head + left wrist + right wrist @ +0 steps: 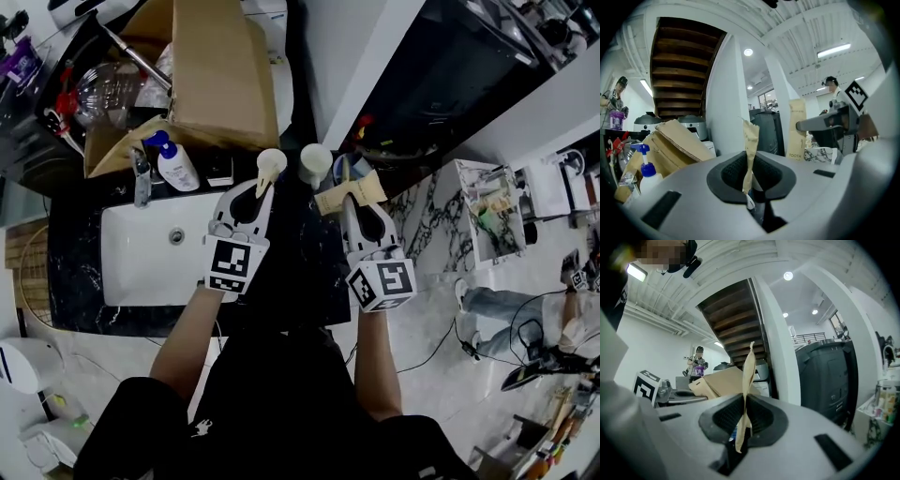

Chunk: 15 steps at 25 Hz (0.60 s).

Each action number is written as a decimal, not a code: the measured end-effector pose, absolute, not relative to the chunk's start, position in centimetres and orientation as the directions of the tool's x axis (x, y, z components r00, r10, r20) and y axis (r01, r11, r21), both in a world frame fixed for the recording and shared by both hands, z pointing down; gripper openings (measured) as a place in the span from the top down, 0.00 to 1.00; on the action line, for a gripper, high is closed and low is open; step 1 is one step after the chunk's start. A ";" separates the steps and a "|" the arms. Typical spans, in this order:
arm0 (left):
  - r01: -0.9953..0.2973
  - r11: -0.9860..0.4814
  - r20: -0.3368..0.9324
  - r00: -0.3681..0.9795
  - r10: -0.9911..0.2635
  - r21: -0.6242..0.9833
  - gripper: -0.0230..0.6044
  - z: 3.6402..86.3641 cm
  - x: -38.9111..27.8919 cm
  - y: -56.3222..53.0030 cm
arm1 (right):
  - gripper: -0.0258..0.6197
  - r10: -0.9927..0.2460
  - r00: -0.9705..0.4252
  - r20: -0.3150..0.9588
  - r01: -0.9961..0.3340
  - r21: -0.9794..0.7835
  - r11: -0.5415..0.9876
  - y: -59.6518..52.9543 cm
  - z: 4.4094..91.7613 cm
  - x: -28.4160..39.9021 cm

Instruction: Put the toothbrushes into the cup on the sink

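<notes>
The left tool [751, 177] is shut tight on the left toothbrush pack [750, 145], a thin brown paper wrap that sticks straight up from between the jaws, with a torn top and a little white bit showing at its bottom end. The right tool [743, 422] is shut too, pinching the right toothbrush pack [748, 380] – the same kind of brown paper, standing up and a bit twisted. From the head view, the left tool [262, 189] and the right tool [349, 202] are side by side, held up over the dark counter [75, 272], each with its pack pointing away from the person (the left toothbrush pack [270, 167] looks like a small pale cone from up here). The right toothbrush pack [349, 192] lies more flat and wide. The cup [315, 163] stands at the back of the counter, between the two packs and just beside both – I cannot tell if either one touches it. To the left is the white sink [131, 272] with its tap [141, 176], and a soap bottle [176, 165] with a blue pump stands next to the tap. Behind them is a big cardboard box [225, 75].
</notes>
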<state>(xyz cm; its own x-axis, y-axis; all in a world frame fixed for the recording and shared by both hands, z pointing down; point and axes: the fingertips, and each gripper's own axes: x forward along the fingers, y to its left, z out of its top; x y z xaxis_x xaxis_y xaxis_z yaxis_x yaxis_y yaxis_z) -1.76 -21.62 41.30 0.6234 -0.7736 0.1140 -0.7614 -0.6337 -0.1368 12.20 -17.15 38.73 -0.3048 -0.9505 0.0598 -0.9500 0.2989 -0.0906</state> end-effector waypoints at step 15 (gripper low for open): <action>-0.783 -0.596 0.155 0.576 -0.803 -0.180 0.91 42.9 -0.6 -24.9 | 0.92 -0.932 -0.354 0.078 -0.933 -0.093 0.347 -20.6 39.2 13.1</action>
